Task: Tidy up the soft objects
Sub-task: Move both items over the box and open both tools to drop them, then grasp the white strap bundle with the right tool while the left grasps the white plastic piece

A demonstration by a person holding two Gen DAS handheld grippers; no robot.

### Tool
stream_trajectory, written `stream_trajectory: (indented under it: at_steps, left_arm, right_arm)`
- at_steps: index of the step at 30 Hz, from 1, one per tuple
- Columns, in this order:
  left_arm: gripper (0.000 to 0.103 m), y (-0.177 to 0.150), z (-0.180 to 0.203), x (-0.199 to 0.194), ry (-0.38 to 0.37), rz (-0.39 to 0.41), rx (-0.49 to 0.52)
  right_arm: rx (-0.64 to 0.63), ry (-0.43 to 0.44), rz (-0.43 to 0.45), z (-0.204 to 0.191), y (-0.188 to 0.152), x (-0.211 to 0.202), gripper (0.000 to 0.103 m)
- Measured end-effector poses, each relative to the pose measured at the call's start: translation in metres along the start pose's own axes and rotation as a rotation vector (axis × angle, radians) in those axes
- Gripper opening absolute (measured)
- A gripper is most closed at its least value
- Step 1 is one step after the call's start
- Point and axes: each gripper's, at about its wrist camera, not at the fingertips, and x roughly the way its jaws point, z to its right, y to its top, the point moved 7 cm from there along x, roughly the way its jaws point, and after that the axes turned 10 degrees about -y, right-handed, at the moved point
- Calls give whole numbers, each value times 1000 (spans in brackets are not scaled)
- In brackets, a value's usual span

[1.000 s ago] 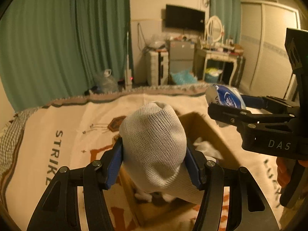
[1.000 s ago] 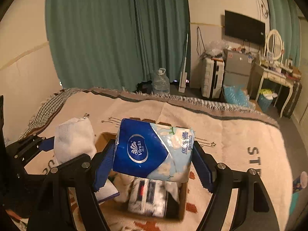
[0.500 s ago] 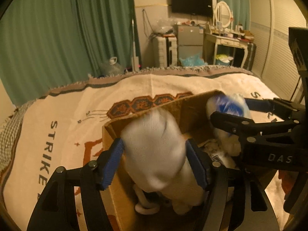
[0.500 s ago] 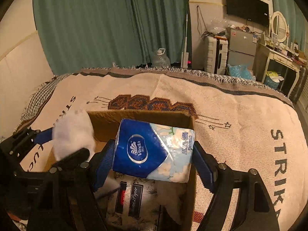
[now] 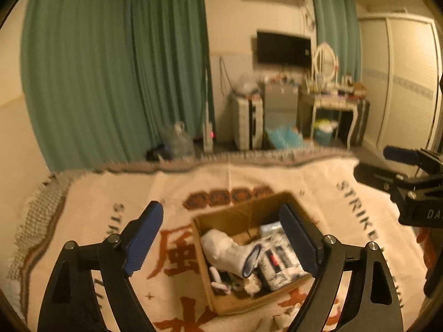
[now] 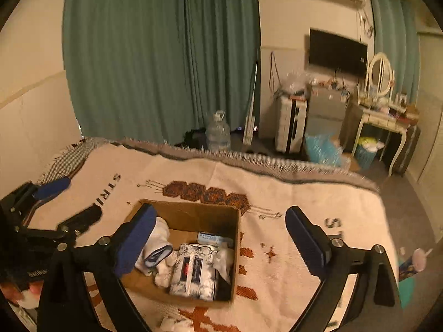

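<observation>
both grippers hang above an open cardboard box (image 5: 243,215) that sits on a cream patterned blanket (image 5: 91,221) spread over the bed, and neither has anything between its fingers. the left gripper (image 5: 221,238) has its blue pads spread wide and its jaws are opening, with only the box and blanket visible through the gap; the right gripper (image 6: 221,242) is the same, jaws opening and nothing between them. the soft things now lie inside the box: a white sock (image 5: 224,251) slumped along the left side with its cuff toward the middle, a blue and white tissue pack (image 6: 214,238) against the far wall, a dark-printed tissue pack (image 6: 193,272) near the front, and some crumpled white pieces between them (too blurred to name). i judge the box serves as the collecting bin, which is why the items are heaped loosely rather than laid flat, and why both grippers sit over its open top. another white soft bundle (image 6: 173,324) lies on the blanket just outside the near wall of the box, so the sorting looks unfinished; that piece seems the likely next pick.
</observation>
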Motion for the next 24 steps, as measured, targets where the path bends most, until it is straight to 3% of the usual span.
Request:
stream_trajectory:
  at_steps: [7, 13, 17, 24]
  left_arm:
    - [88, 0, 12, -87, 34, 102, 17]
    - [88, -32, 11, -114, 49, 114, -18]
    - [88, -66, 10, -95, 47, 44, -41]
    - [88, -131, 20, -49, 33, -34, -35]
  right_arm:
    - [-34, -29, 71, -3, -7, -88, 102]
    - [-23, 6, 68, -11, -42, -118, 102]
    - [-5, 50, 27, -18, -78, -103, 102]
    - [-99, 74, -173, -39, -152, -32, 102]
